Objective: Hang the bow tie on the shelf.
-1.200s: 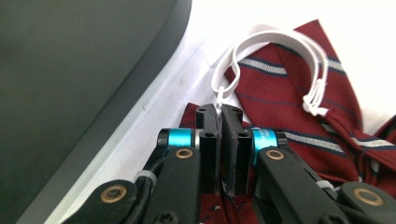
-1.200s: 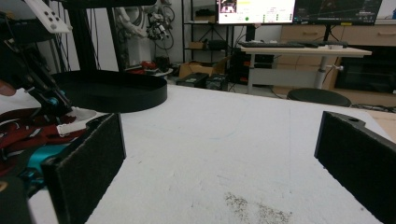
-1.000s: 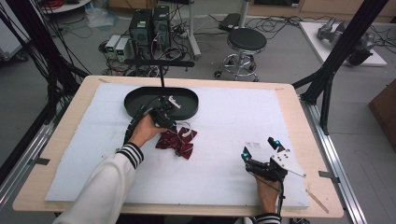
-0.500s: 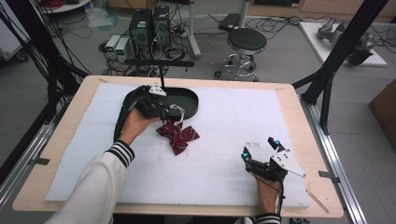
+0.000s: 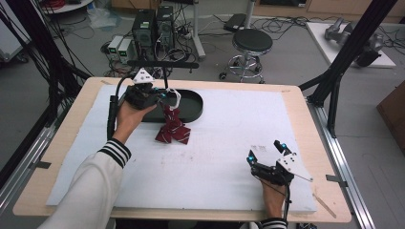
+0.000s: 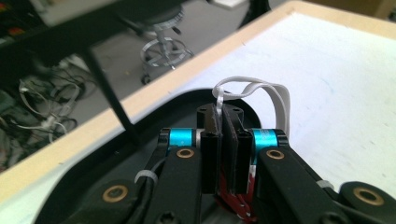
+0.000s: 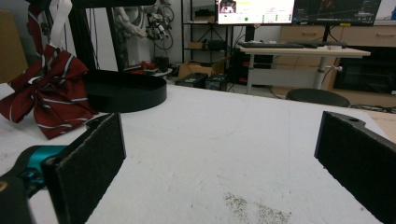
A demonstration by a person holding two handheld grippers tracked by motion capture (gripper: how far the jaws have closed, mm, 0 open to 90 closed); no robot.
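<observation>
High view: the table (image 5: 296, 138) bears a black tray (image 5: 193, 106) at its far left, and the left gripper (image 5: 167, 97), jaws clenched on the white strap (image 6: 261, 88), dangles the bow tie (image 5: 172, 130) just beside the tray's near rim, while the right gripper (image 5: 267, 155) rests wide open, well apart.

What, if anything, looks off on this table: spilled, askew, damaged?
Mostly tidy. A patch of dark specks dirties the white mat near the open right gripper. The bow tie dangling by its strap from the left gripper is being carried, not misplaced.
</observation>
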